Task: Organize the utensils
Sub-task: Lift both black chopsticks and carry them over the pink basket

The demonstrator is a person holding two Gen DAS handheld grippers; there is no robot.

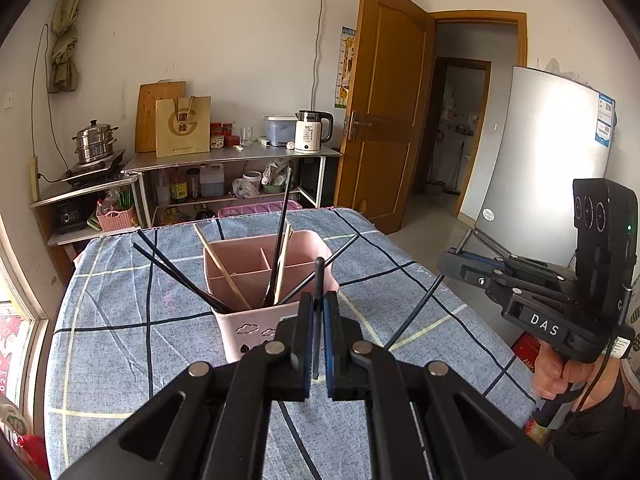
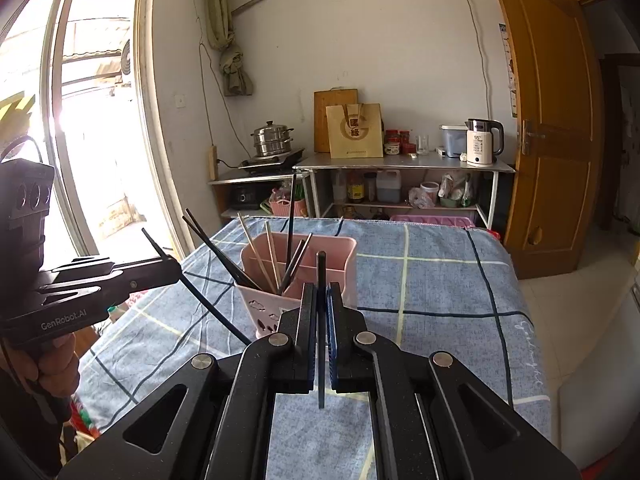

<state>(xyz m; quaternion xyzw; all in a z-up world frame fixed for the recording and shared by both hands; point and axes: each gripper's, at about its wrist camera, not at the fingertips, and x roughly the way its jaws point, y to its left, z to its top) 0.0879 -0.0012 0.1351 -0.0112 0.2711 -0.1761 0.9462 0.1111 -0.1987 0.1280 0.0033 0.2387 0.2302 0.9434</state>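
Our left gripper (image 1: 319, 304) clenches one black chopstick (image 1: 319, 276); our right gripper (image 2: 321, 300), marked "DAS", clenches another chopstick (image 2: 321, 276). Both hang near the pink utensil holder (image 1: 256, 320) on the worktop (image 1: 120, 300). The kettle (image 1: 310, 132) reads "55".

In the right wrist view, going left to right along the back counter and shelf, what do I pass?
Steamer pot → cutting board → paper bag → red-lidded jars → drinking glass → kettle.

Kettle (image 1: 313, 131), steamer pot (image 1: 95, 141), wooden door (image 1: 384, 104)
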